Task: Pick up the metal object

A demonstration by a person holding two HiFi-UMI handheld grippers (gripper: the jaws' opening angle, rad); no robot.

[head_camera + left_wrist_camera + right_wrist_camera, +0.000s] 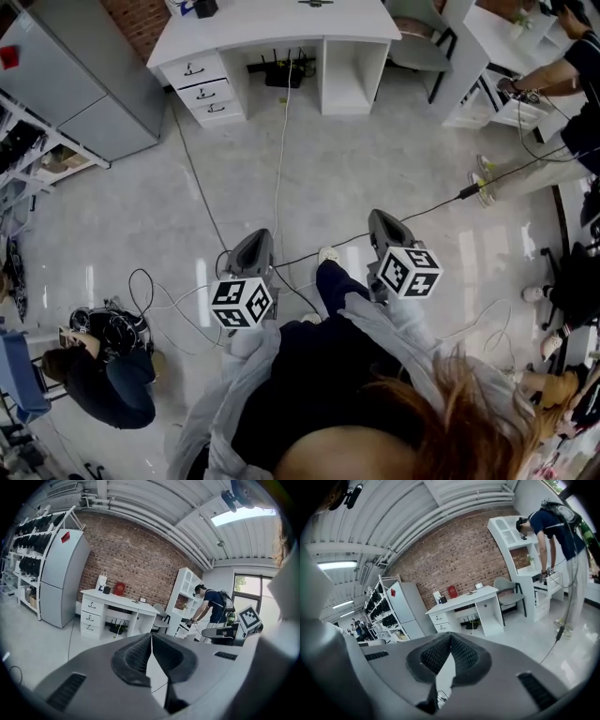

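Note:
I stand on a pale tiled floor with both grippers held out in front of me, each pointing slightly downward. My left gripper (253, 236) (151, 635) is shut, its ribbed pads meeting at the tips with nothing between them. The right gripper (381, 217) (451, 636) is shut too and holds nothing. Ahead stands a white desk (281, 23) (117, 601) (465, 597) with a few small items on top. No metal object can be told apart in any view.
A grey cabinet (84, 84) (61, 583) stands left of the desk, with shelving beside it. Cables (281, 141) run across the floor. One person (103, 370) crouches at lower left; another (562, 103) (553, 527) bends over white furniture at the right. A chair (417, 47) sits right of the desk.

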